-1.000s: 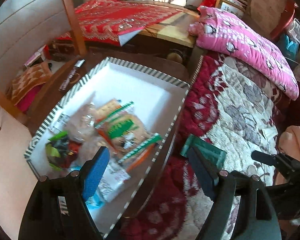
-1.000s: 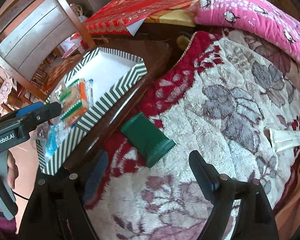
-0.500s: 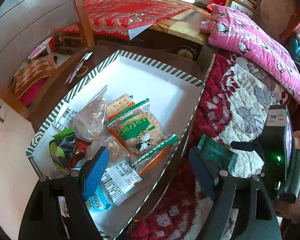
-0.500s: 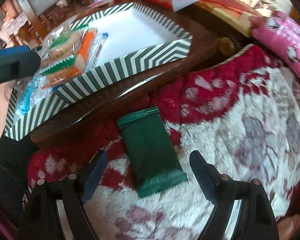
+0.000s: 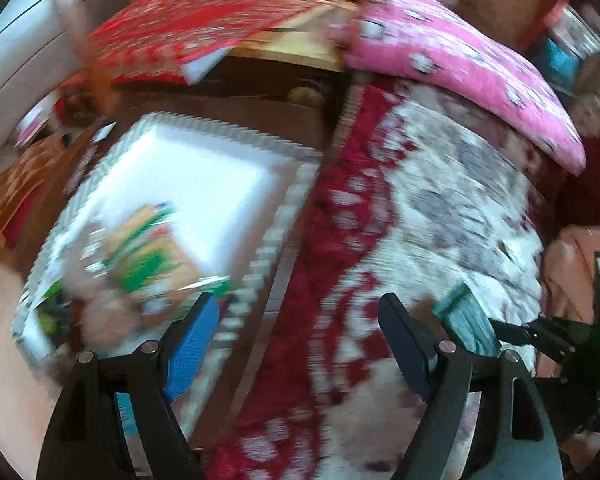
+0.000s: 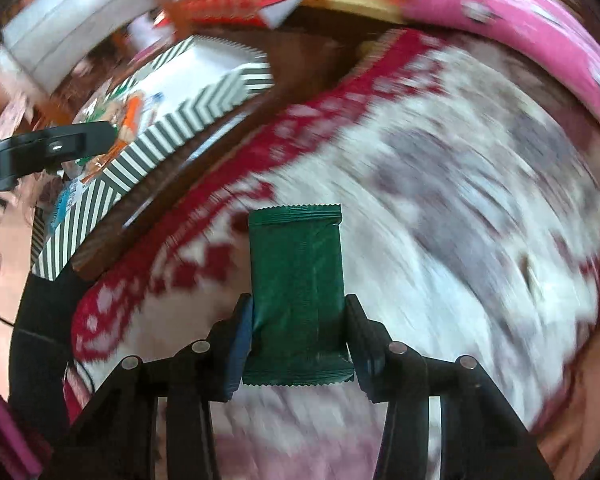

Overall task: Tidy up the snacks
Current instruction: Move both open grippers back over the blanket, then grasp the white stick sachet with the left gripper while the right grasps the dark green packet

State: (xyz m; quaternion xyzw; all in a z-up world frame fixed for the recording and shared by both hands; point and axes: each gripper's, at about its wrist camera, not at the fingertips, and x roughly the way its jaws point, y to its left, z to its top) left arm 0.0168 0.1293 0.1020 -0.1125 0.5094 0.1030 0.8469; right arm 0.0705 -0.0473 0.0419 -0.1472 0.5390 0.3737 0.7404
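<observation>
My right gripper (image 6: 298, 338) is shut on a dark green snack packet (image 6: 296, 280), holding it by its two long sides above the red and white blanket (image 6: 440, 184). The packet also shows in the left wrist view (image 5: 466, 322), held in the right gripper's fingers. My left gripper (image 5: 300, 336) is open and empty, over the right edge of the striped box (image 5: 276, 236). That white box with green-striped walls (image 6: 172, 128) holds several snack packets (image 5: 140, 256) at its near end. Both views are motion-blurred.
The box sits on a dark wooden table (image 5: 260, 112). A pink pillow (image 5: 460, 64) lies at the back right on the blanket. A red cloth (image 5: 188, 40) covers a surface behind. A wooden chair (image 6: 60, 32) stands at the left.
My right gripper has closed on the green packet and lifted it off the blanket. My left gripper has swung right, from over the box toward its right edge.
</observation>
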